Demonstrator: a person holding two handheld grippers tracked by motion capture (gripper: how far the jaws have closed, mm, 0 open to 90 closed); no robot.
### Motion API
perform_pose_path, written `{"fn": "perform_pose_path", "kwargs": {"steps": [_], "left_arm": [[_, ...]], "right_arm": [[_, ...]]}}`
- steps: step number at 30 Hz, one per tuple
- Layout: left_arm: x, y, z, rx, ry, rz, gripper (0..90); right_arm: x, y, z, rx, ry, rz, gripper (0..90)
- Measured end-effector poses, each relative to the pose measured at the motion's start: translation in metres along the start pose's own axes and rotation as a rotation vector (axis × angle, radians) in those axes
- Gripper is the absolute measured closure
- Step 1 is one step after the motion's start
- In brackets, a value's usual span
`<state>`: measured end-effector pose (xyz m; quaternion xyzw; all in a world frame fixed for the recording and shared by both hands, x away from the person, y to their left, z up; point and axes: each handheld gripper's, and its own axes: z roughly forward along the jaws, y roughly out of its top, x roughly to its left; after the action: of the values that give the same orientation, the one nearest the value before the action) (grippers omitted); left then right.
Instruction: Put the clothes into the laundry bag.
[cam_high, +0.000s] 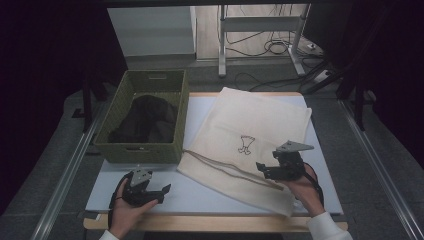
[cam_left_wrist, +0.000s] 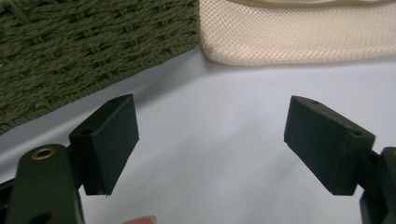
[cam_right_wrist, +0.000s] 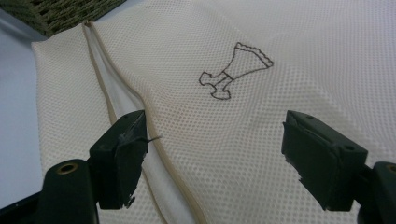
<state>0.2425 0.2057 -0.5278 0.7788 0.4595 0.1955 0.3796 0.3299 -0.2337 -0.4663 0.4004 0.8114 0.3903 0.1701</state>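
A cream mesh bag (cam_high: 250, 125) lies flat on the pale table (cam_high: 200, 192), its zipper edge (cam_high: 232, 170) facing me and a small dress emblem (cam_high: 245, 144) stitched on top. My right gripper (cam_high: 262, 170) hovers just above the bag's near part, open, jaws pointing left. In the right gripper view its open jaws (cam_right_wrist: 215, 158) frame the mesh bag (cam_right_wrist: 280, 56), with the zipper (cam_right_wrist: 123, 95) running past the left jaw. My left gripper (cam_high: 162, 192) rests low at the front left, open, with nothing between its jaws (cam_left_wrist: 215, 144); the bag's corner (cam_left_wrist: 299, 32) lies beyond them.
A green woven basket (cam_high: 115, 112) stands at the table's back left, touching the bag's left edge, with a dark cloth (cam_high: 147, 120) inside. Its wall (cam_left_wrist: 70, 51) is close ahead of the left gripper. Metal rails run along both table sides; cables lie on the floor behind.
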Motion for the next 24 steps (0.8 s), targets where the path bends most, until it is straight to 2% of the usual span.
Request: {"fn": "perform_pose_path", "kwargs": {"steps": [3, 9, 14, 19, 24], "left_arm": [[-0.002, 0.001, 0.0, 0.0, -0.004, 0.003, 17.2], [-0.002, 0.0, 0.0, 0.007, -0.005, 0.005, 17.0], [0.001, -0.001, -0.001, 0.004, -0.005, -0.011, 17.0], [0.001, 0.0, -0.002, -0.007, -0.005, -0.03, 17.0], [-0.001, -0.001, 0.001, 0.012, -0.005, -0.028, 17.0]], "right_arm": [[0.005, 0.009, 0.005, 0.023, 0.013, -0.013, 21.6], [0.014, 0.023, 0.011, 0.025, 0.026, -0.043, 21.5], [0.02, 0.033, 0.021, 0.042, 0.032, -0.064, 19.0], [0.026, 0.046, 0.034, 0.053, 0.06, -0.101, 20.3], [0.033, 0.056, 0.043, 0.064, 0.075, -0.114, 21.0]]}}
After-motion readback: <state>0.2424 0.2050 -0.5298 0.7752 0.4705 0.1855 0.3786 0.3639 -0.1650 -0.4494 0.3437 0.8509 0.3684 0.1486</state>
